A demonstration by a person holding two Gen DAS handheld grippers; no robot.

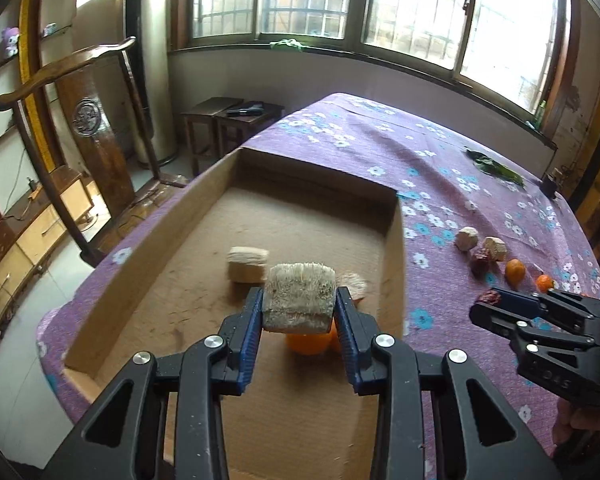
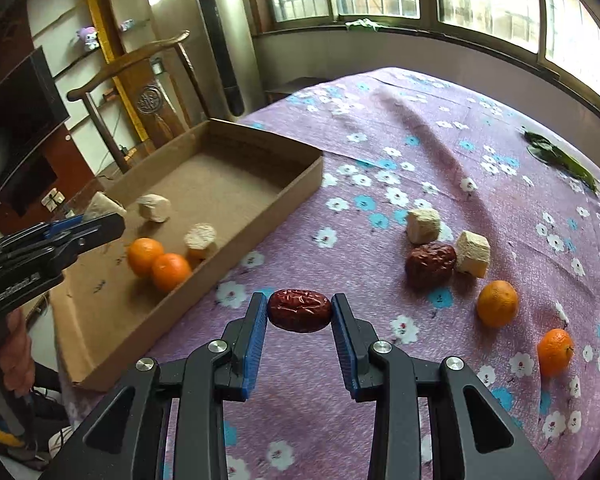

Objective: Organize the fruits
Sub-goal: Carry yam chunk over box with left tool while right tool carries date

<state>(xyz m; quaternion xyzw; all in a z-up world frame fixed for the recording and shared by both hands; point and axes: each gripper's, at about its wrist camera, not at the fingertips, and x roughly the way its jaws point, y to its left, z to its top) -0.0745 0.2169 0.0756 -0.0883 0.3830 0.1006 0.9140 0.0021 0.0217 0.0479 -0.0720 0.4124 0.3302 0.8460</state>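
Left gripper (image 1: 298, 306): closed on a pale, fibrous beige block of fruit (image 1: 299, 298), held above the shallow brown cardboard tray (image 1: 394, 264), over the oranges there.
Right gripper (image 2: 299, 312): pinching a wrinkled dark-red date (image 2: 299, 310) end to end, above the purple flowered tablecloth (image 2: 380, 140), just beside the tray's near wall (image 2: 236, 256) at 10 o'clock.
Already in tray: two round oranges (image 2: 158, 264) touching each other, plus two beige chunks (image 2: 156, 208) seen from the right wrist at 9 to 10 o'clock.
Left on cloth: at 2 o'clock, two more beige cubes (image 2: 422, 226) flanking a second date (image 2: 430, 264); two small oranges (image 2: 497, 303) at 3 o'clock.
Progress: judged roughly halfway; both held pieces await release, five loose fruits remain.
Hidden: a possible further orange at the right wrist view's right edge, unclear.
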